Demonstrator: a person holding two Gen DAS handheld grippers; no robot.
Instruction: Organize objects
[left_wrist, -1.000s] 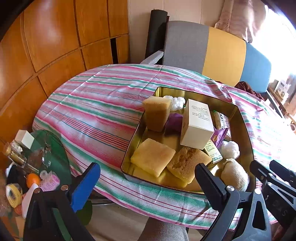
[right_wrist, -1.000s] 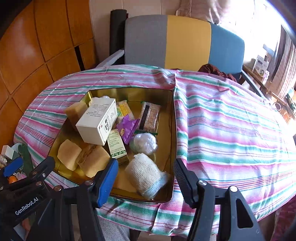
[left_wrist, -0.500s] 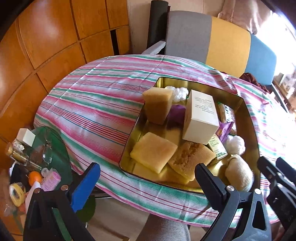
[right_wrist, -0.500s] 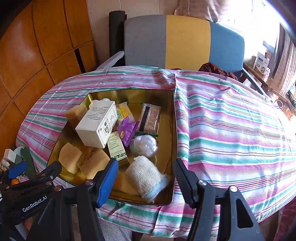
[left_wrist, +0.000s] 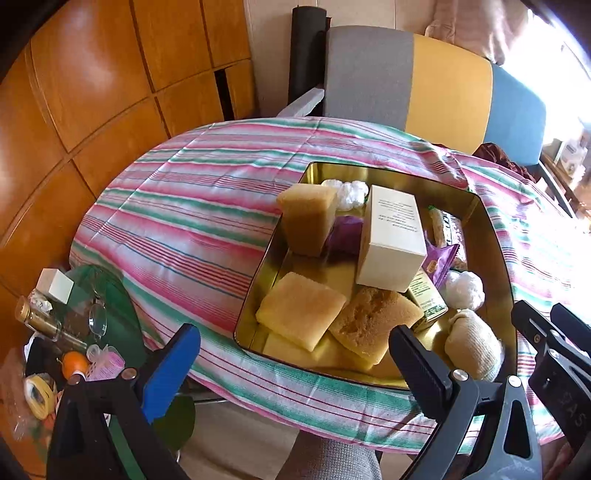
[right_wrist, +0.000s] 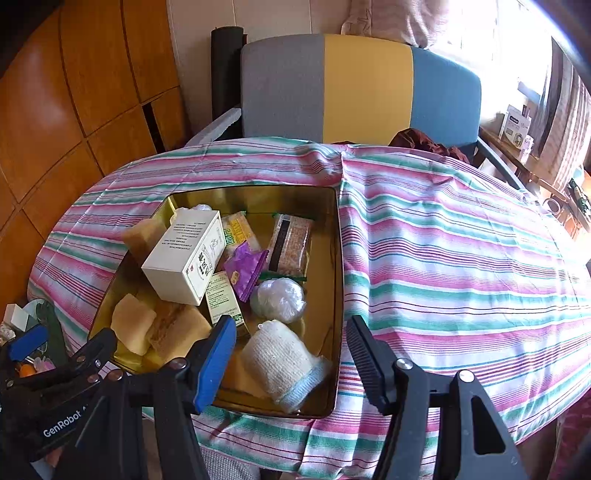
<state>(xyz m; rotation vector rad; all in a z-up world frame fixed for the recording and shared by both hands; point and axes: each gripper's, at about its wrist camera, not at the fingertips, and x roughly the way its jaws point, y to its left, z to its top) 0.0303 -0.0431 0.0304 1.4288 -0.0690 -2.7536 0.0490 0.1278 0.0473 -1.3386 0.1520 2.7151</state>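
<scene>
A gold metal tray (left_wrist: 495, 236) (right_wrist: 338, 258) sits on a striped tablecloth. It holds yellow sponges (left_wrist: 301, 310) (right_wrist: 133, 325), a white box (left_wrist: 391, 236) (right_wrist: 184, 258), a purple packet (right_wrist: 245, 267), a snack bar (right_wrist: 290, 243), a white plastic ball (right_wrist: 279, 299) and a rolled sock (right_wrist: 284, 363) (left_wrist: 472, 343). My left gripper (left_wrist: 295, 354) is open and empty, held before the tray's near edge. My right gripper (right_wrist: 291, 347) is open and empty, above the rolled sock at the tray's near right corner.
A grey, yellow and blue chair (right_wrist: 362, 85) stands behind the table. Wooden panels (left_wrist: 92, 92) line the left wall. A low green side table (left_wrist: 92, 325) with bottles and small items sits at the lower left. The striped cloth (right_wrist: 461, 258) stretches right of the tray.
Both grippers have pulled back and risen a little, so the tray sits slightly farther off in both views. The jaws stay open.
</scene>
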